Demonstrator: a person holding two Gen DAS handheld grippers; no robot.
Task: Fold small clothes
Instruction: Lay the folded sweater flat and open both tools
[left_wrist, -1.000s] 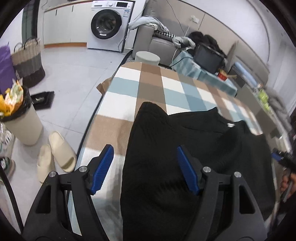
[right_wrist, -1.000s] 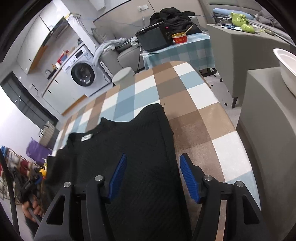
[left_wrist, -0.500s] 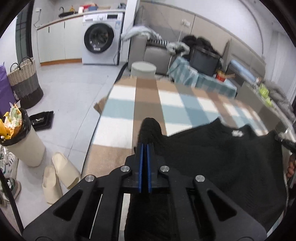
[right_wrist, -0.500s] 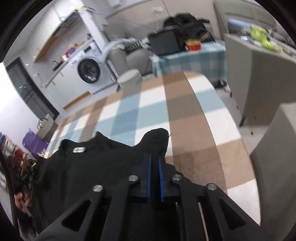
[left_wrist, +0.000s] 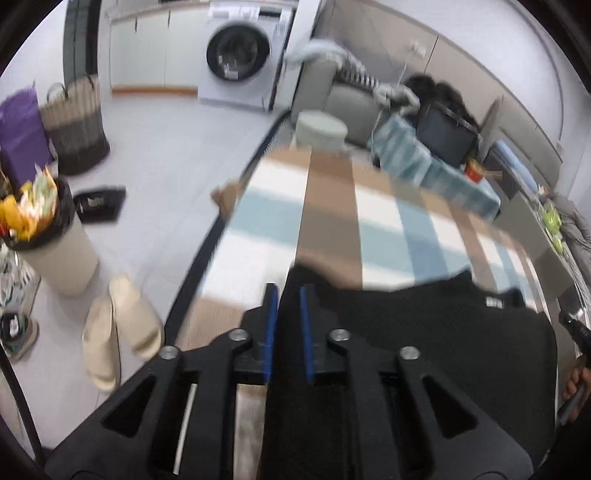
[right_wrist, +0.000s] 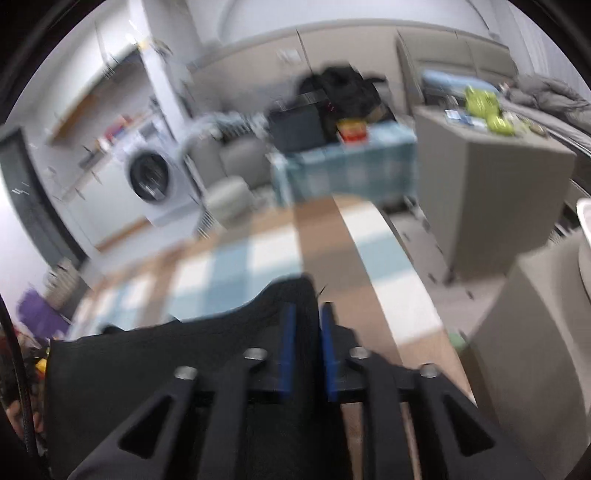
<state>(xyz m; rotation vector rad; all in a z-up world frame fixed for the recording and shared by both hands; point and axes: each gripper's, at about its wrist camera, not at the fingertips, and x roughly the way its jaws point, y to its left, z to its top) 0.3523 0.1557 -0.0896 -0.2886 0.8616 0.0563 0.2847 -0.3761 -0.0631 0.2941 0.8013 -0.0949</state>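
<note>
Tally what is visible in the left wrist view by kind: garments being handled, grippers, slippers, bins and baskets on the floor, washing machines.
Black garment on the checked table: 1
Left gripper, shut on the garment: 1
Slippers: 2
Bin: 1
Woven basket: 1
Washing machine: 1
Total: 7

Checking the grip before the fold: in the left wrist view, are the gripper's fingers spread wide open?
No, the left gripper has its blue pads close together, pinching a fold of the black sweater.
</note>
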